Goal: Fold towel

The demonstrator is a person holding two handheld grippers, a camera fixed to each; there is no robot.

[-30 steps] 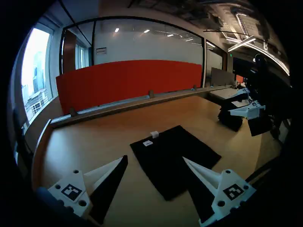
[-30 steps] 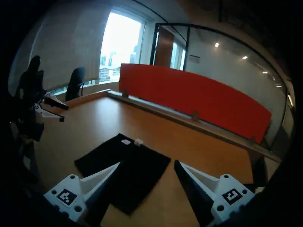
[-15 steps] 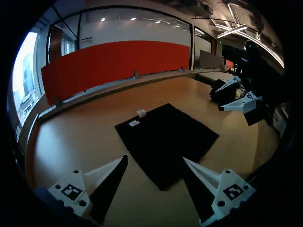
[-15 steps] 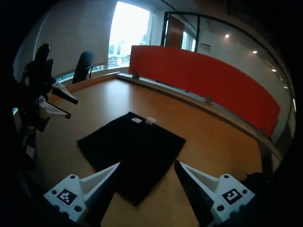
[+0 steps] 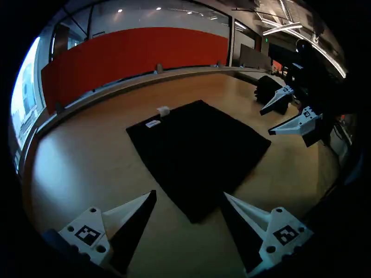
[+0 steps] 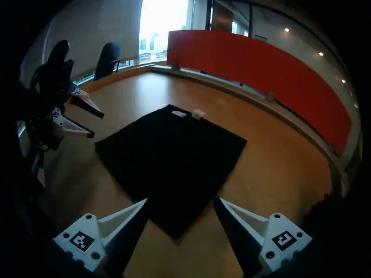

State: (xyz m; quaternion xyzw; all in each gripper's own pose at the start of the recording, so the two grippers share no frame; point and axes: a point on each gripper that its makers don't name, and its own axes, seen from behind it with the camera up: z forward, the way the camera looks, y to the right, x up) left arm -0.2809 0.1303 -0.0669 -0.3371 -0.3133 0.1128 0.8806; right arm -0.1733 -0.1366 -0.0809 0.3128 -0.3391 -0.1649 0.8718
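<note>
A black towel (image 5: 199, 148) lies flat on the wooden table (image 5: 83, 157), with two small white tags (image 5: 157, 116) at its far edge. My left gripper (image 5: 188, 211) hovers open over the towel's near corner, nothing between its fingers. In the right gripper view the same towel (image 6: 171, 157) spreads out ahead, and my right gripper (image 6: 181, 217) is open above its near corner. The right gripper (image 5: 290, 116) also shows far right in the left gripper view, held by a person in dark clothing. The left gripper (image 6: 76, 116) appears at the left edge of the right gripper view.
A red partition (image 5: 134, 55) runs along the table's far edge, with a glass wall behind. Office chairs (image 6: 109, 58) stand by the bright window (image 6: 162, 23). Bare wood (image 6: 287, 157) surrounds the towel on all sides.
Both grippers have tilted down and come closer to the towel, which now looks larger and lies right under the fingertips. Both stay open. The towel has not moved.
</note>
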